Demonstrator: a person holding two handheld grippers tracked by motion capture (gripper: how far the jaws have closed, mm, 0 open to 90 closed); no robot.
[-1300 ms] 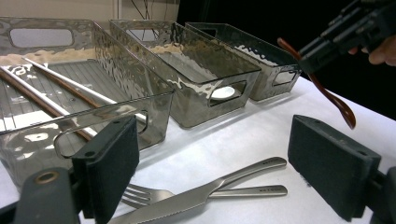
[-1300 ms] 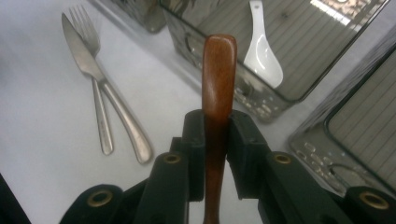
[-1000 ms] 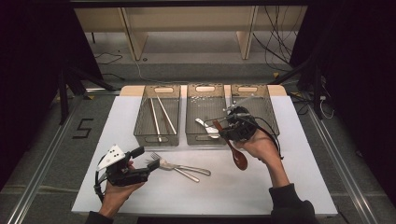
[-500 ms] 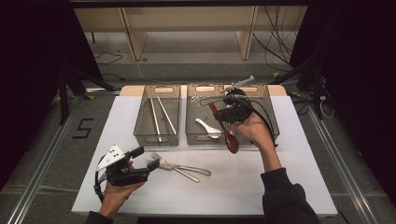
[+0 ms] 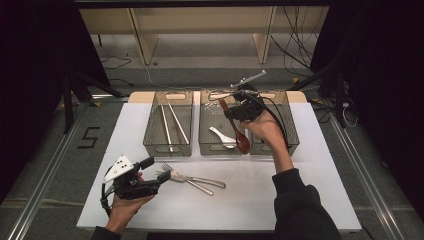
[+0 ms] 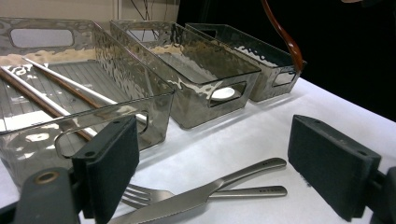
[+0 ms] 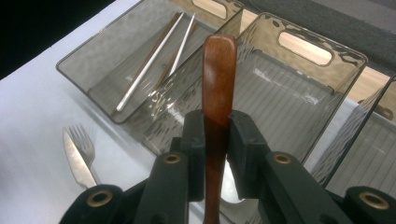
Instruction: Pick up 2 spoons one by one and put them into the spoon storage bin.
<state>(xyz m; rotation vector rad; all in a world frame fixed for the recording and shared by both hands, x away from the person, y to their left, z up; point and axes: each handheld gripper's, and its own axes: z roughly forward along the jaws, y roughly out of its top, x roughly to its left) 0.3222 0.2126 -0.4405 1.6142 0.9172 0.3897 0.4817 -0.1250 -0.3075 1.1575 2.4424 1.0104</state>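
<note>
My right gripper point(image 5: 234, 114) is shut on the handle of a brown wooden spoon point(image 5: 241, 139), which hangs bowl-down over the wall between the middle bin point(image 5: 210, 146) and the right bin point(image 5: 292, 131). In the right gripper view the pads point(image 7: 243, 140) clamp the spoon's handle point(image 7: 218, 70) upright. My left gripper point(image 5: 156, 170) rests open near the table's front left. Just beyond its jaws lie a fork point(image 5: 172, 173) and a knife point(image 5: 202, 181). In the left gripper view the fork point(image 6: 149, 195) and knife point(image 6: 205, 193) lie between its wide-apart pads point(image 6: 112, 172).
The left bin point(image 5: 150, 131) holds chopsticks point(image 5: 172, 122). A white spoon point(image 5: 221, 135) lies in the middle bin. All three bins stand side by side at the back of the white table point(image 5: 310, 200), with dark floor and cables beyond.
The right hand has risen and moved away from me, carrying the brown spoon from the table's front area to over the bins. The left gripper, fork and knife have stayed put.
</note>
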